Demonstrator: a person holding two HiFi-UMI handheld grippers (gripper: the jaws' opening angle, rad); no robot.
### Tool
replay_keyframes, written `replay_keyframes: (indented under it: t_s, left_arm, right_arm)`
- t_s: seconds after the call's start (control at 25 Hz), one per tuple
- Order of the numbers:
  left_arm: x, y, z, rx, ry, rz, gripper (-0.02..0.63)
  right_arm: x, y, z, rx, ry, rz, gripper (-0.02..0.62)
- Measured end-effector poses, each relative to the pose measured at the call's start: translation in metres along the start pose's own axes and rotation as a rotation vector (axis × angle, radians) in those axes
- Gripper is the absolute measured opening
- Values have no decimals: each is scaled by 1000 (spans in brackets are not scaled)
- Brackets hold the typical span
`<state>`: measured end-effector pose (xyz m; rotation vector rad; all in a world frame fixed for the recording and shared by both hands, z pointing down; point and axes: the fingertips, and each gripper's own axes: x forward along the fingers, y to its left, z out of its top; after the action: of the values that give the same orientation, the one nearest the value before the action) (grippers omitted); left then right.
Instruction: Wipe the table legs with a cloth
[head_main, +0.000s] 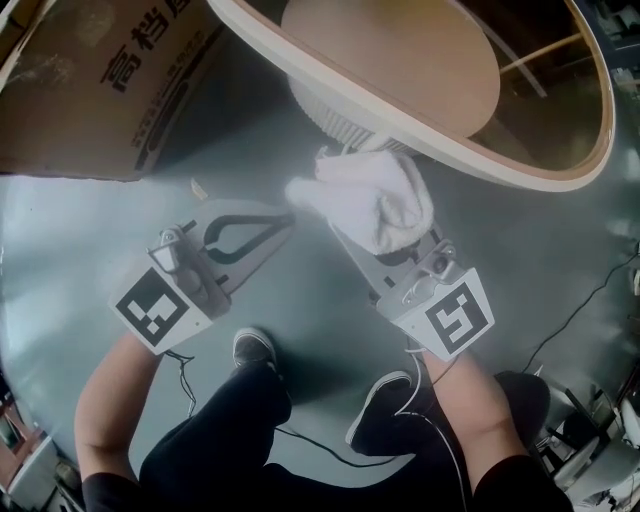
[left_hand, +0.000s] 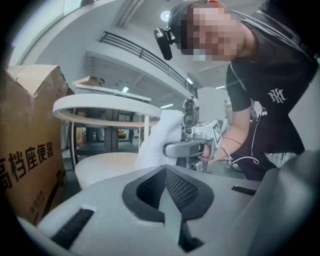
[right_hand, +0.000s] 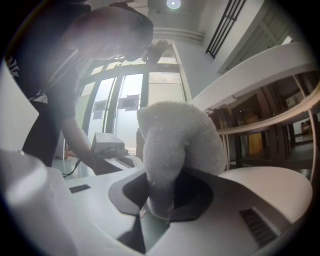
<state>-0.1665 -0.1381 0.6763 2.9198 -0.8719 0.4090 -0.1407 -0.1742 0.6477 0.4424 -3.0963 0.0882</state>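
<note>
- Cardboard box (head_main: 90, 80): brown, printed with dark characters, standing on the grey floor (head_main: 60, 250) to the left of the bench (left_hand: 90, 106).
- Left tool (head_main: 284, 222): held low over the floor, in front of the bench's near edge and left of the cloth. Its jaws are pressed together with nothing between them. Its tips point toward the cloth but stay apart from it.
- Shoes (head_main: 255, 346): dark with white soles, on the floor on the near side of the bench, below and between the two tools.
- Cloth (head_main: 375, 200): white, thick terry, bunched into a rounded wad. It lies just below the bench's near rim, beside the ribbed round base (head_main: 335, 118). In the left gripper view it stands in front of a thin white leg (left_hand: 144, 129) under the ring-shaped top. Whether it touches the leg cannot be told.
- Right tool (right_hand: 159, 202): jaws clamped on the lower fold of the cloth, with the wad bulging up above them. It is angled up toward the underside of the bench rim.
- Bench: round, with a pale wooden rim, a see-through centre, a disc-shaped lower shelf (head_main: 400, 55) and slender legs.
- Cable (head_main: 580, 310): thin and dark, trailing on the floor to the right of the bench's near edge.
</note>
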Motion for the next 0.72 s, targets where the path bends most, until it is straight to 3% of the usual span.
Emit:
replay_keyframes:
  t_s: [0.2, 0.32, 0.6, 0.72]
  left_arm:
    - [-8, 15, 13, -5, -52, 108, 5]
    - [-12, 27, 30, -34, -132, 161, 5]
    - [-14, 31, 42, 39, -171, 170, 5]
    - [-10, 39, 39, 11, -187, 188, 5]
  right_arm:
    - [3, 4, 18, -29, -58, 3, 80]
    - [6, 6, 34, -62, -94, 9, 80]
    - [7, -3, 54, -56, -150, -11, 80]
    - [7, -17, 58, -7, -166, -44, 80]
